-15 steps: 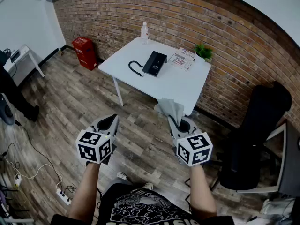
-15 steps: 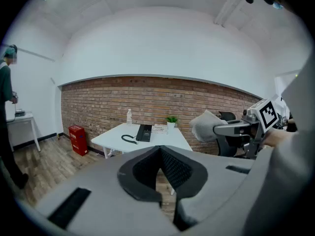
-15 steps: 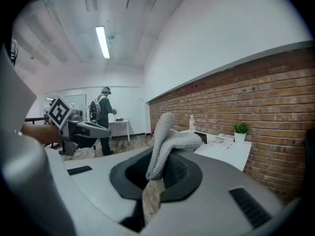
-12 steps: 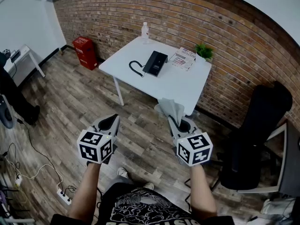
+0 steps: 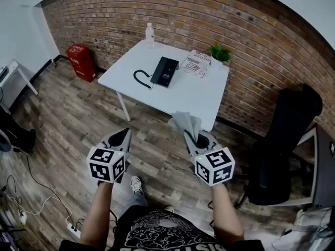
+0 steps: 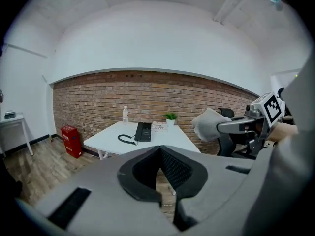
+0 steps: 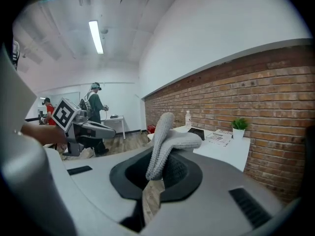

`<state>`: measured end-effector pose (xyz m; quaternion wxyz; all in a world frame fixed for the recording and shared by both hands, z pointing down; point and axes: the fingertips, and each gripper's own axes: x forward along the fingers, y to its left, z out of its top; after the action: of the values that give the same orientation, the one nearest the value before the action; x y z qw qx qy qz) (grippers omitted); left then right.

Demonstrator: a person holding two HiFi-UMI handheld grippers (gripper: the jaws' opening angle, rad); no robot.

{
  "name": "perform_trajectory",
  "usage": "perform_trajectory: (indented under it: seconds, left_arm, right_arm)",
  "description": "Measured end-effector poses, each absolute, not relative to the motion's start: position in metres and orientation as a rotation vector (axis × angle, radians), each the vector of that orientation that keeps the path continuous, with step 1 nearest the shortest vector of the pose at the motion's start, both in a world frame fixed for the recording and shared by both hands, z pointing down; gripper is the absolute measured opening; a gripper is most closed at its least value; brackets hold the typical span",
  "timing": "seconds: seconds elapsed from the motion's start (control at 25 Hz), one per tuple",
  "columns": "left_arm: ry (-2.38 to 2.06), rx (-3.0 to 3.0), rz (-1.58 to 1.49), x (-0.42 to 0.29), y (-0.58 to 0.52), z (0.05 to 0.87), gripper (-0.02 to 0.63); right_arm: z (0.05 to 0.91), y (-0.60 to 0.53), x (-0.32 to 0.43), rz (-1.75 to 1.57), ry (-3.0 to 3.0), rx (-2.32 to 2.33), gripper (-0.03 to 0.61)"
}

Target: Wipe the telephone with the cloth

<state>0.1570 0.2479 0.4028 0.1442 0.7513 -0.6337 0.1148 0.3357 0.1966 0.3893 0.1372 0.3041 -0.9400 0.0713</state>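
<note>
Standing well short of the table, the person holds the left gripper (image 5: 124, 135) with its jaws pressed together on nothing, while the right gripper (image 5: 191, 138) is clamped on a grey cloth (image 5: 186, 122) that stands up and flops over the tips. The job looks unstarted: the approach should probably end square to the tabletop's near edge, so the loose fold can be laid flat on the telephone (image 5: 165, 71), which lies left of the tabletop's middle. The empty gripper could steady it. A red box (image 5: 78, 61) stands on the wood floor (image 5: 68, 114); the white table (image 5: 199, 95) carries a bottle (image 5: 149, 34) at its far left corner, papers (image 5: 195, 64) and a plant (image 5: 220, 52) at the far right, against the brick wall (image 5: 209, 20); a black chair (image 5: 285, 140) stands at right.
</note>
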Motion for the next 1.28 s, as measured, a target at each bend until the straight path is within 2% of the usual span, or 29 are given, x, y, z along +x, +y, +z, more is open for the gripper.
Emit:
perform_trajectory:
  seconds: [0.68,1.28]
  left_arm:
    - [-1.581,2.291,0.343,0.029,0.106,0.421,0.006]
    - [-1.471,2.388,0.345,-0.017,0.052,0.422,0.006]
  right_arm:
    - [0.395,0.096,0.206,0.284,-2.576,1.059,0.011]
    - [0.395,0.046,0.158,0.276,-2.523,1.213,0.011]
